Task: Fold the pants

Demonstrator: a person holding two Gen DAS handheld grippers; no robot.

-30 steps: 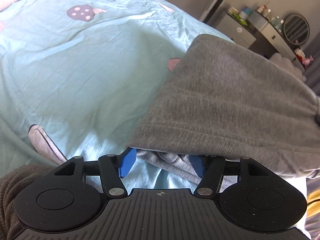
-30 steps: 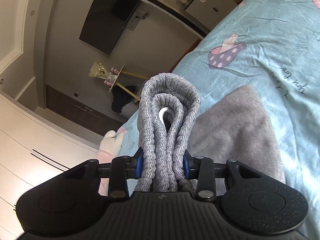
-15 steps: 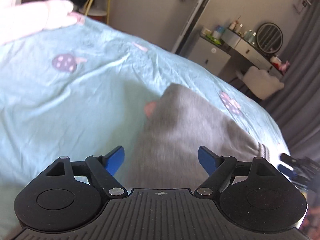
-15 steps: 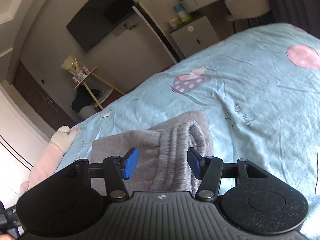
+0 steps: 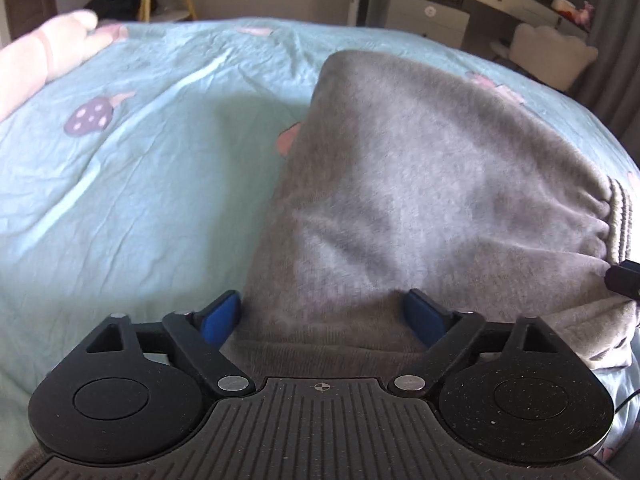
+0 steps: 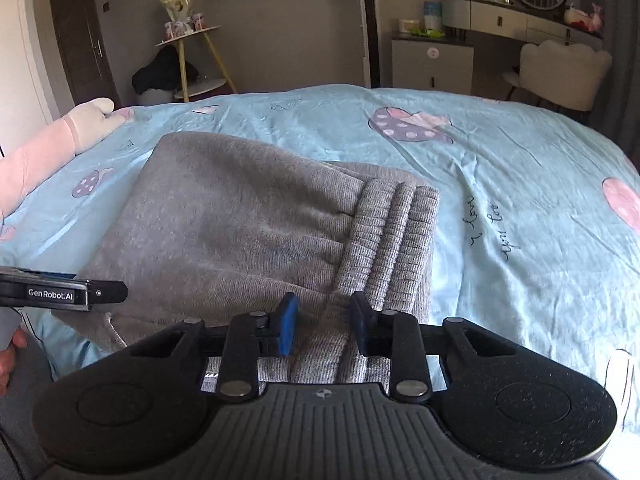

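Left wrist view: the folded grey pants (image 5: pixel 420 184) lie on a bed under a pale blue bedspread (image 5: pixel 140 184) printed with mushrooms. The left gripper (image 5: pixel 324 316) hangs over the near edge of the stack with its blue fingers (image 5: pixel 222 316) spread wide; they have just been opening. Cloth lies between them, yet neither finger presses on it, and the left one sits just beside the stack's left edge. The ribbed cuffs (image 5: pixel 620 216) bunch at the right side of the stack, where a dark tip of the other tool pokes in at the frame's edge. A pink and white plush toy (image 5: pixel 52 56) rests at the far left of the bed.

Right wrist view: the pants (image 6: pixel 240 216) lie flat as a folded rectangle in the left half of the bed, ribbed cuffs (image 6: pixel 396 232) stacked along the right edge. The right gripper (image 6: pixel 323 322) is at the near end of the cuffs, and its fingers (image 6: pixel 289 318) have just been closing; they stand narrow, with ribbed cloth bunched between them. Whether they actually pinch it cannot be told. The left gripper (image 6: pixel 100 293), seen side-on, reaches in from the left edge over the near left corner of the stack. Beyond the bed stand a white cabinet (image 6: pixel 432 62), a white chair (image 6: pixel 560 72) and a small round side table (image 6: pixel 192 60).
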